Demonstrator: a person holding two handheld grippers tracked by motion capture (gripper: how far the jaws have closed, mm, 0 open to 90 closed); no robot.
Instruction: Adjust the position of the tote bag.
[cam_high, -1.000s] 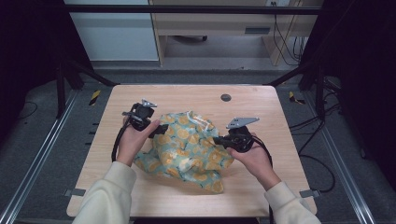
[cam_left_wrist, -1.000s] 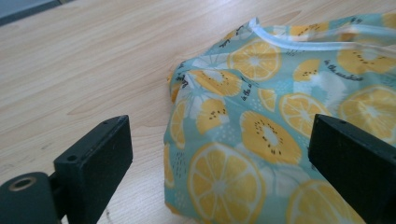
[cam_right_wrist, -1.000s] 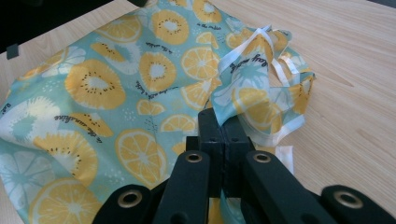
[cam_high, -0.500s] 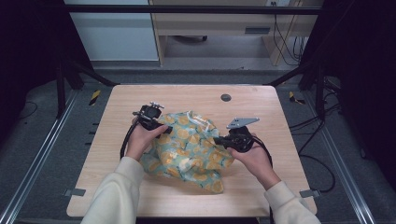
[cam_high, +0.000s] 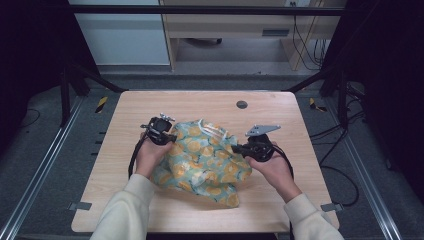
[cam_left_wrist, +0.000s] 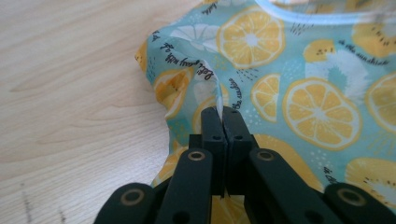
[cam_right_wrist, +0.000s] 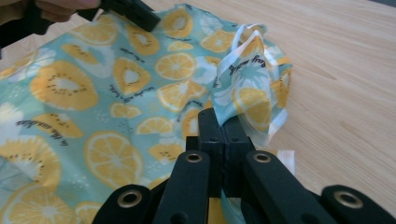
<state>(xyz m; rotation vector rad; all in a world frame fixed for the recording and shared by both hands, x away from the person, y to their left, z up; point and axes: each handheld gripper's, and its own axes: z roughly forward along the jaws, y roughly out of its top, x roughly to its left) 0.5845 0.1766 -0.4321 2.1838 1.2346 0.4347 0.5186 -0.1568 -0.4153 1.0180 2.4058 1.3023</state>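
A teal cloth (cam_high: 205, 162) printed with lemon slices and edged in white lies crumpled in the middle of the wooden table (cam_high: 150, 107). My left gripper (cam_high: 171, 138) is at the cloth's left edge. Its jaws have just been closing, and the left gripper view shows them shut on a raised fold of the cloth (cam_left_wrist: 303, 93), with the left gripper (cam_left_wrist: 220, 112) pinching it. My right gripper (cam_high: 236, 148) holds the cloth's right side. In the right gripper view the right gripper (cam_right_wrist: 223, 115) is shut on a bunched corner of the cloth (cam_right_wrist: 116, 93) with white trim.
A dark round plug (cam_high: 242, 104) sits in the table toward the far edge. A black cable (cam_high: 134, 157) loops from the left gripper along the person's left hand. A small white tag (cam_right_wrist: 286, 156) lies beside the cloth. Metal frame rails (cam_high: 45, 170) flank the table.
The left hand has shifted right onto the cloth's left edge, and its jaws have gone from open to shut on a fold. The right hand and its grip look the same.
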